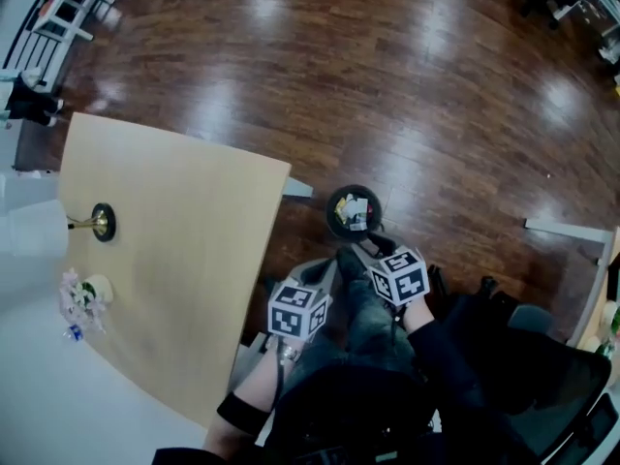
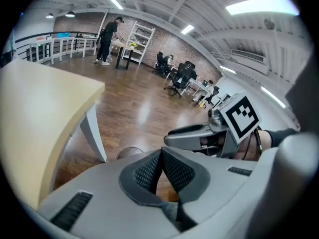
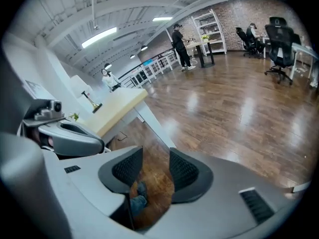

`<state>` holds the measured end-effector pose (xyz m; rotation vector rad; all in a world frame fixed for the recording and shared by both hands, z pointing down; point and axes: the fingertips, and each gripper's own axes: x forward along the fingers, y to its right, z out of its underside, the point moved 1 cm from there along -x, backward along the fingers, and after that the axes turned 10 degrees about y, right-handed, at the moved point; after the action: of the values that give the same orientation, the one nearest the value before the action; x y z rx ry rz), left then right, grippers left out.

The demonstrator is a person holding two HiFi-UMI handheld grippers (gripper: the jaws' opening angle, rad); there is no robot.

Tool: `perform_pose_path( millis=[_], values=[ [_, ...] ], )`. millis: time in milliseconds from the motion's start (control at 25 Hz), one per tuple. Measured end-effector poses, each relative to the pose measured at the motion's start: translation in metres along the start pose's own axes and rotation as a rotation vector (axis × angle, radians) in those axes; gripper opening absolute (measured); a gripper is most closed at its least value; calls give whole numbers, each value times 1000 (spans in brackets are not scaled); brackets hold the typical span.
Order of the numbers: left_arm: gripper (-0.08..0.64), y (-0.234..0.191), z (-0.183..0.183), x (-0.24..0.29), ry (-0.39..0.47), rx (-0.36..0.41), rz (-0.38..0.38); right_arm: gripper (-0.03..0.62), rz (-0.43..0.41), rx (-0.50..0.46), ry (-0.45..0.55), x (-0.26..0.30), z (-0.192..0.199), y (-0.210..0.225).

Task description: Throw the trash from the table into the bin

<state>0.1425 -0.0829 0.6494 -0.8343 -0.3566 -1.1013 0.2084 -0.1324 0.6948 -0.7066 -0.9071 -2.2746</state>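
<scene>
Beside the table's near corner, in the head view, the bin stands on the wooden floor, and its near rim is partly overlapped by the right gripper. The trash lies inside the bin as a pale lump with a bit of yellow, too small to tell what it is. From above, the jaw tips of both grippers are hard to make out against the person's jeans. Only the marker cubes stand out clearly. In the left gripper view just a sliver of the bin's rim shows over the gripper's body. At the table's far side sit a small plant and a black disc with a gold stem, with their detail lost.

Both hands are held close in front of the body, side by side, with the grippers tilted downward toward the bin. The left gripper has its jaws pressed together at the tips, with nothing between them. The right gripper's jaws stand parted and empty, and only floor and a shoe show through the gap.
</scene>
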Motion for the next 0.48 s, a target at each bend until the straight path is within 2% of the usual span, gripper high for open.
perform_pose_path(
  millis=[200,320,480],
  values=[
    [3,14,-25,-62,60,56,-10,126,-110,-54,67,-44,-54,-60],
    [3,7,-29,-101,87,47,-65,5,-190,-137,92,-51,-73,-97],
    [3,-15,-29,-148,136,-4,-193,5,-304,-219,80,-41,-89,-142]
  ],
)
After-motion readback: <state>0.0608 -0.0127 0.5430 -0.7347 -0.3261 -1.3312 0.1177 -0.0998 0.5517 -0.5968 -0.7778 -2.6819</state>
